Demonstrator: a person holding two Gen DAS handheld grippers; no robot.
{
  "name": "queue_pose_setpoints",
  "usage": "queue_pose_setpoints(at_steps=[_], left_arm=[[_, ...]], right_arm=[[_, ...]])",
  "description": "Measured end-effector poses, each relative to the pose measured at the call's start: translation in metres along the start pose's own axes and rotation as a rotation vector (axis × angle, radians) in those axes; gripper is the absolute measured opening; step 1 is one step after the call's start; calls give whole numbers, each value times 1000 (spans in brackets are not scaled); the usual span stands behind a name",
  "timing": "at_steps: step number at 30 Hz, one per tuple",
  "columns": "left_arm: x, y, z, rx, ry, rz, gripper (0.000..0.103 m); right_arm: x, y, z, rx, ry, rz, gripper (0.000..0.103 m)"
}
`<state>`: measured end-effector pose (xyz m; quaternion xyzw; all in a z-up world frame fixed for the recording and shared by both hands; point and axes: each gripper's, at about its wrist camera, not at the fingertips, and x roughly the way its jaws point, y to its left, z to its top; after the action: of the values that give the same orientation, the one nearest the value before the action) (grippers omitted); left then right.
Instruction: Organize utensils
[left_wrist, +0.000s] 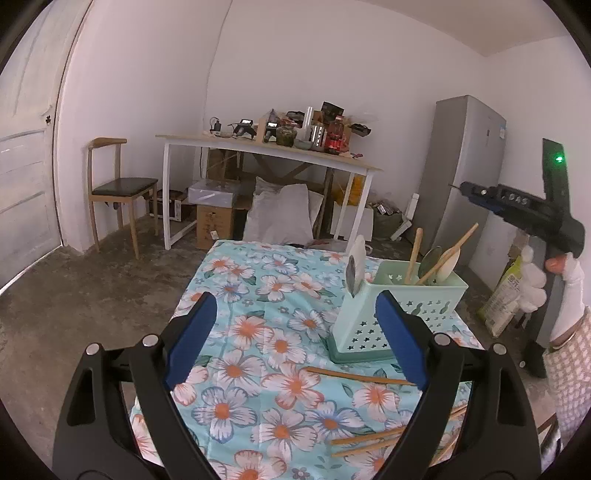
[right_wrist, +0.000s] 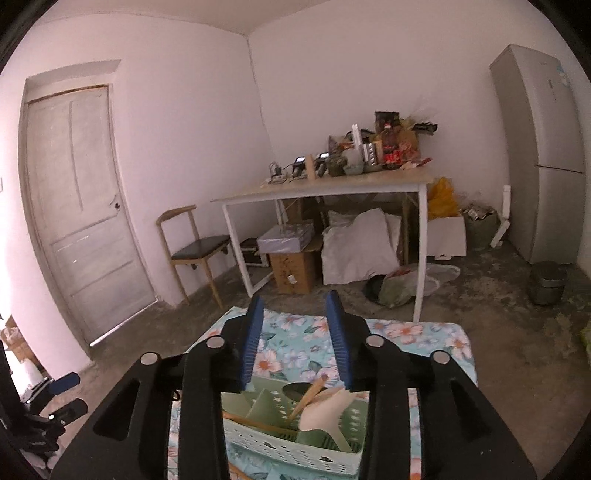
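I am working over the floral turquoise tablecloth (left_wrist: 258, 332), where the mint-green perforated plastic utensil caddy (left_wrist: 373, 314) is standing at two o'clock, already holding wooden spoons (left_wrist: 448, 251). My left gripper (left_wrist: 295, 332) is hanging wide apart and empty; my right gripper (right_wrist: 295, 343), partly open over the caddy, is gripping nothing. I am judging the loose bamboo chopsticks (left_wrist: 360, 376) at five o'clock as next, best pinched mid-shaft.

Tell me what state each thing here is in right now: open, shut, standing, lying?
Left tool: open, nothing between its fingers.
Right tool: partly open, empty, above the caddy.
Green utensil caddy: upright, holding spoons.
Loose chopsticks: lying flat on the tablecloth.
Door: shut.
Fridge: shut.
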<state>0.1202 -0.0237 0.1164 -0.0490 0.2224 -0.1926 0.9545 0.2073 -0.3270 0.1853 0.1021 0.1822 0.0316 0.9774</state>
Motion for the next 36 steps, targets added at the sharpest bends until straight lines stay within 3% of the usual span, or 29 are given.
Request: queue_pose_setpoints(at_steps=[6,11,16,29,36], left_arm=[[-2,-7,0,18,-2,-10,89],[-3,-13,-4,24,0,-25,89],[1,-21,-7,34,27,-48,90],[0,-52,-25,119,70,-72,90],[4,-95,-50,260,139,-199,90]], right_arm=[[-44,-14,-4,79,-51,-20,36],[-83,-26,-33,160,-47,-33,40],[-101,-38,-74,226,34,-52,42],[-99,-66,-170,376,263,-115,43],[-92,-84,-193,444,340,-136,43]])
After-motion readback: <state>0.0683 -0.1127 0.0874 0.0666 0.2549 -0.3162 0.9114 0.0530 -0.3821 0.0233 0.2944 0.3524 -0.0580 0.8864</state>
